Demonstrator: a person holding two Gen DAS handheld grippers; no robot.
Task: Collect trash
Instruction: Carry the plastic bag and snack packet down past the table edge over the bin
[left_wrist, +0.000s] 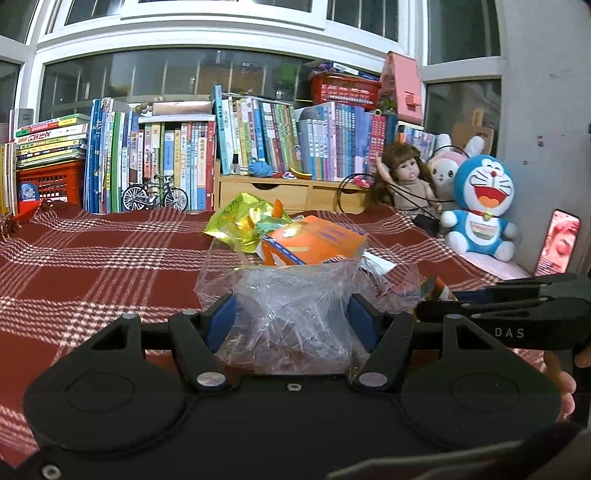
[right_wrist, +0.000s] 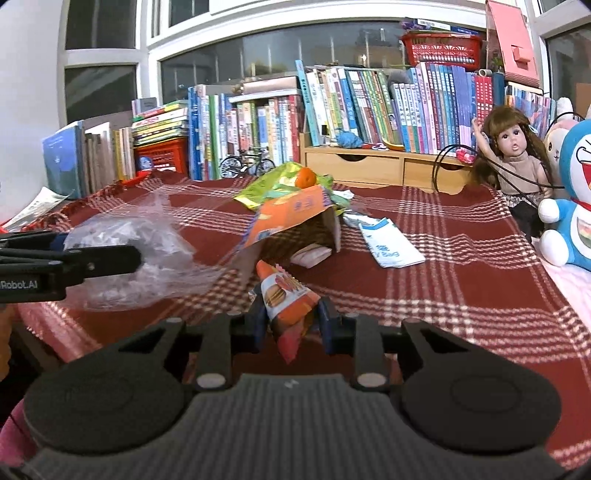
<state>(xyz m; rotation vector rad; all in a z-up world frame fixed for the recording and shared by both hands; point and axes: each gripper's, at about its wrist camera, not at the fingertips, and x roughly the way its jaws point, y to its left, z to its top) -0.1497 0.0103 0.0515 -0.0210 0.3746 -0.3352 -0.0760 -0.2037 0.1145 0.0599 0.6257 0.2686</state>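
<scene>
While the left tool (left_wrist: 291, 317) clamps a crumpled clear plastic bag (left_wrist: 288, 306), the right tool (right_wrist: 291, 325) grips an orange burger-print snack wrapper (right_wrist: 286, 299). Beyond, a torn orange cardboard box (right_wrist: 295, 218) lies on the red plaid blanket (right_wrist: 461, 280).

Home bedroom, books (left_wrist: 258, 140), doll (right_wrist: 517, 162) (plush toys (left_wrist: 480, 206))

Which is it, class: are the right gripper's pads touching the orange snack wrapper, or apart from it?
Touching. The right wrist view shows the right gripper with both blue pads pressed against the orange snack wrapper, lifted off the cloth.
</scene>
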